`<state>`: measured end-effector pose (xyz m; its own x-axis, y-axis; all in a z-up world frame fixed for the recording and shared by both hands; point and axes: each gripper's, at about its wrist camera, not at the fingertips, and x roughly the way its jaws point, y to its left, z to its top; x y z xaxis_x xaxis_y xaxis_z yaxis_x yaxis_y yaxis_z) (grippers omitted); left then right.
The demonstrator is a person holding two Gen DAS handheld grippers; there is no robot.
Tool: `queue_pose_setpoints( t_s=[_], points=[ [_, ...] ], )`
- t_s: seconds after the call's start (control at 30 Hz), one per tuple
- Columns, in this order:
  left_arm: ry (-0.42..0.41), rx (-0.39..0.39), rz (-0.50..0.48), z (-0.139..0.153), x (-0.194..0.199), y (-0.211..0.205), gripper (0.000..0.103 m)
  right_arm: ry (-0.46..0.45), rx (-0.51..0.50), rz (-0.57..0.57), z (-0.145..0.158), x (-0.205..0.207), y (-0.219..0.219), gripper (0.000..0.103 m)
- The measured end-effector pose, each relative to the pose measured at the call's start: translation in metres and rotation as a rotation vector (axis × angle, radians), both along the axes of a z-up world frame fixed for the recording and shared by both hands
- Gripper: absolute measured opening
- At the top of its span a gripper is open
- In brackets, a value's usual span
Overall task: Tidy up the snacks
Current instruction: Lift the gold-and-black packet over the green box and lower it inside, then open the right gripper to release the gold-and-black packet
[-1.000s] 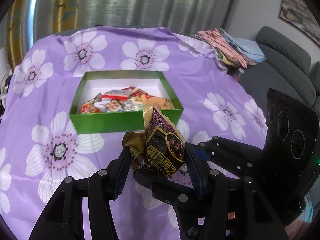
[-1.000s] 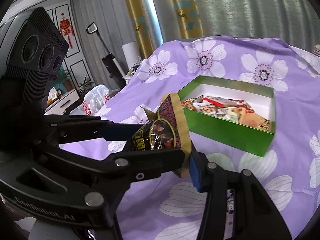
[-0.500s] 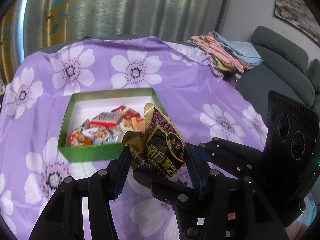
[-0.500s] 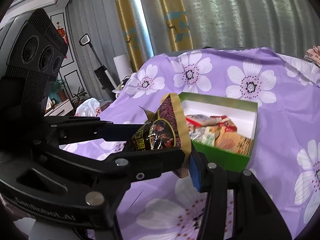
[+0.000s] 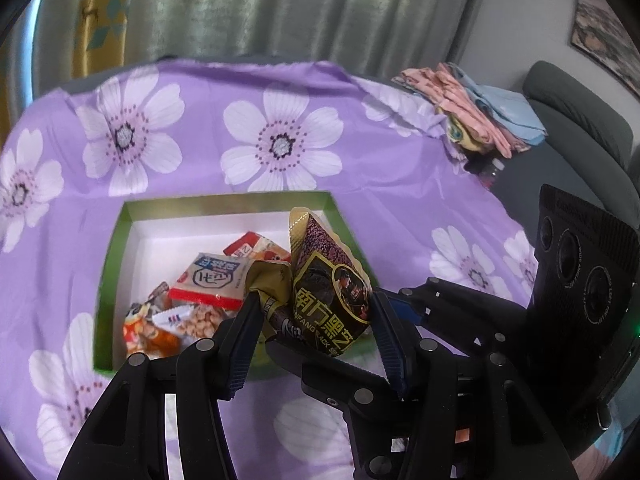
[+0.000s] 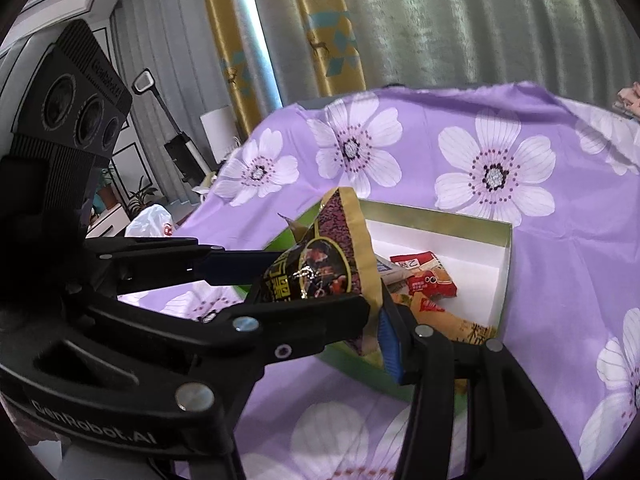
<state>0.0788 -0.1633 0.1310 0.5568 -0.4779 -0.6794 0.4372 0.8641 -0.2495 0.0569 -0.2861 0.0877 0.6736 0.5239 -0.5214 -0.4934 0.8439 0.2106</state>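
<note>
Both grippers are clamped on one dark, gold-edged snack packet (image 5: 330, 292). The left gripper (image 5: 312, 322) pinches its lower corners, fingers partly closed on the wrapper. The right gripper (image 6: 320, 280) crosses in from the side and nips the same packet, likewise partly closed. A two-sided hold appears intended to keep the slack foil bag upright and steady. The packet hangs over the near wall of the green box (image 5: 110, 280), which already holds several snack sachets (image 5: 212, 282) on the purple floral cloth (image 5: 280, 144). Release into the box is judged the pending step.
</note>
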Motion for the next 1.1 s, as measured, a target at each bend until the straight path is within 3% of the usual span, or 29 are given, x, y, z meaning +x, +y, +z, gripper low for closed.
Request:
queue_pose_setpoints(
  t_s=[0.37,0.83,1.0,1.1],
  points=[
    [0.138,-0.035,0.037,-0.051,0.054,0.01,0.055,0.149,-0.092,-0.001,-0.042,0.06,0.014,0.053],
    [0.139,0.003,0.058,-0.057,0.061,0.006,0.055,0.251,-0.143,-0.038,-0.053,0.077,0.02,0.055],
    [0.129,0.044,0.087,-0.056,0.062,0.006,0.067,0.272,-0.142,-0.062,-0.054,0.078,0.019,0.062],
    [0.127,0.053,0.094,-0.057,0.062,0.008,0.068,0.275,-0.159,-0.072,-0.054,0.078,0.019,0.065]
  ],
)
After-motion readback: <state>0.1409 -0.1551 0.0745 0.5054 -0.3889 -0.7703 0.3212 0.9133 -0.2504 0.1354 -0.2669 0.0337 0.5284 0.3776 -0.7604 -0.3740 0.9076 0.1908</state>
